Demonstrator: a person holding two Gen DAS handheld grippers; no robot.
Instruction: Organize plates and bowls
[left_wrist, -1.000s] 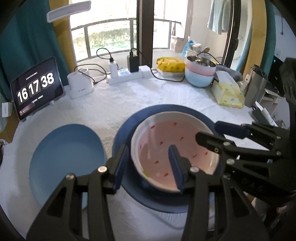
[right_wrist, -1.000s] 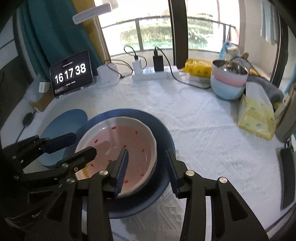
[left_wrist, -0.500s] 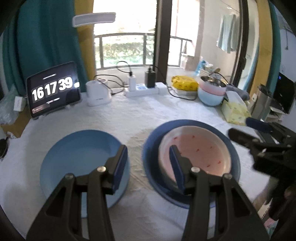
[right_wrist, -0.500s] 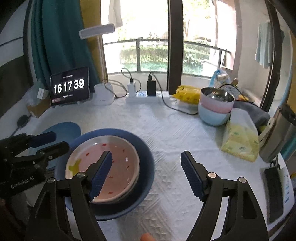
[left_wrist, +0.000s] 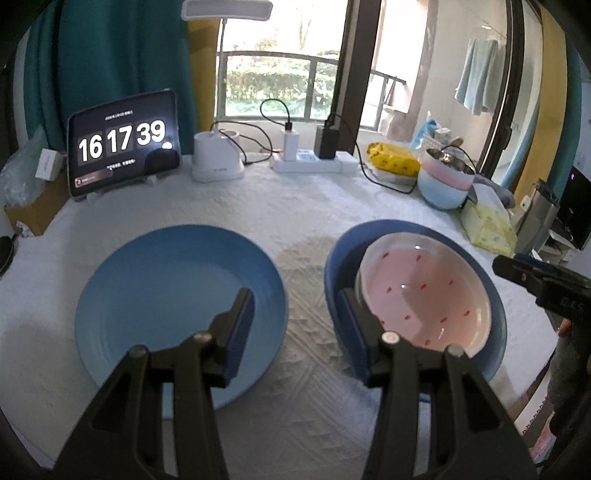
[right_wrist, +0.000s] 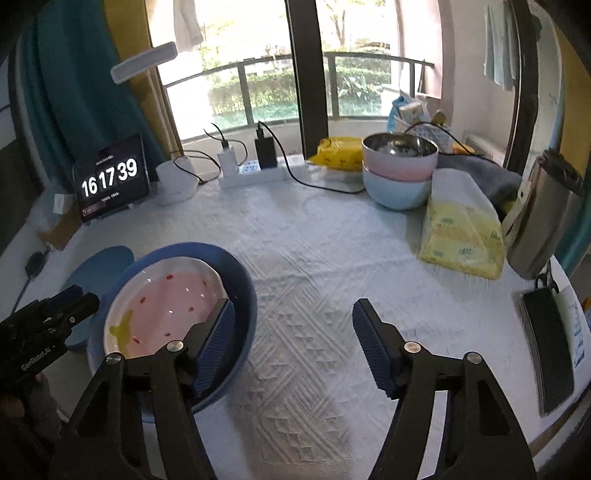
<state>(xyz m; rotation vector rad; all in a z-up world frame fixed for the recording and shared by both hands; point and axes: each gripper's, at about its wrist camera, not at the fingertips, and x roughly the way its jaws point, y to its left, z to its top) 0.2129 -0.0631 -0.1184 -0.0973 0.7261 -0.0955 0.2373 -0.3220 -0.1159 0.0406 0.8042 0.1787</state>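
Observation:
A white bowl (left_wrist: 424, 295) with a pink inside and red specks rests tilted in a dark blue plate (left_wrist: 340, 266). A light blue plate (left_wrist: 166, 288) lies to its left. My left gripper (left_wrist: 297, 332) is open over the cloth between the two plates, with nothing between its fingers. In the right wrist view, the bowl (right_wrist: 166, 306) and dark blue plate (right_wrist: 240, 288) sit at the lower left. My right gripper (right_wrist: 295, 332) hangs beside the plate's right rim, wide apart and closing on nothing. A stack of pink and blue bowls (right_wrist: 399, 173) stands at the back right.
Along the back stand a tablet clock (right_wrist: 110, 181), a white lamp base (right_wrist: 173, 184), a power strip (right_wrist: 251, 173) with cables and a yellow packet (right_wrist: 340, 147). A tissue pack (right_wrist: 461, 236), a steel flask (right_wrist: 543, 218) and a dark flat device (right_wrist: 546, 343) crowd the right edge.
Both grippers stood astride the bowl's rim a second ago. They have drawn away from it, the left one to the left, the right one to the right with jaws spread wide.

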